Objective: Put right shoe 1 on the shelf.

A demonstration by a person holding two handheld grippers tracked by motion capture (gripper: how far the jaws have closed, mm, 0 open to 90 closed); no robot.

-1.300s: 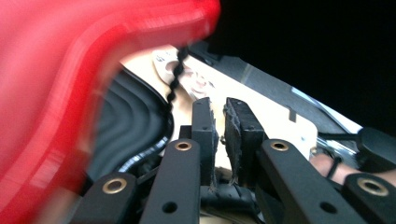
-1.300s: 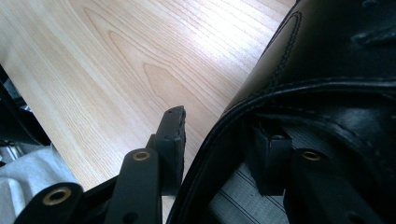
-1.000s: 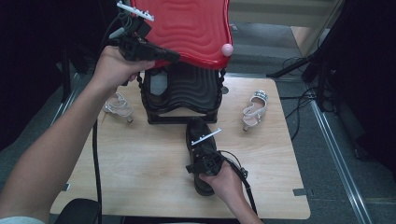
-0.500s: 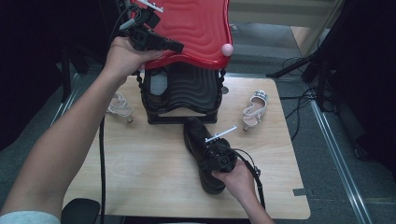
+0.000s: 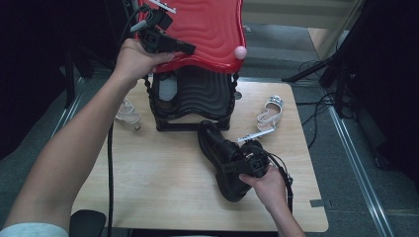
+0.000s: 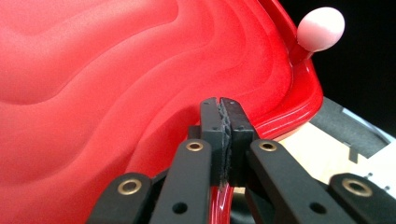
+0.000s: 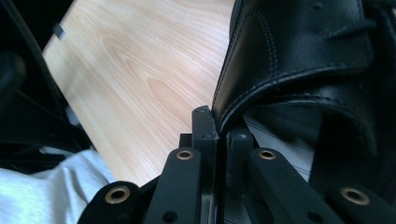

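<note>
- The left gripper is up high at the back of the table. Its jaws are pinched tight on the front rim of the red lid.
- In the left gripper view, the two black jaws of the left gripper squeeze the red lid at its edge. The lid has wavy bumps all over it.
- A pink knob sticks out at one corner of the lid. It shows big and round in the left gripper view.
- The lid is tipped up over a black box that stands on the wooden table.
- The right gripper is near the front of the table. Its jaws are clamped on the black shoe.
- In the right gripper view, the right gripper bites the top edge of the black shoe, one jaw inside and one outside.
- The shoe lies in front of the black box, with its toe close to the box.
- A pale sandal lies to the right of the box.
- Another pale sandal lies to the left of the box, partly behind the person's arm.
</note>
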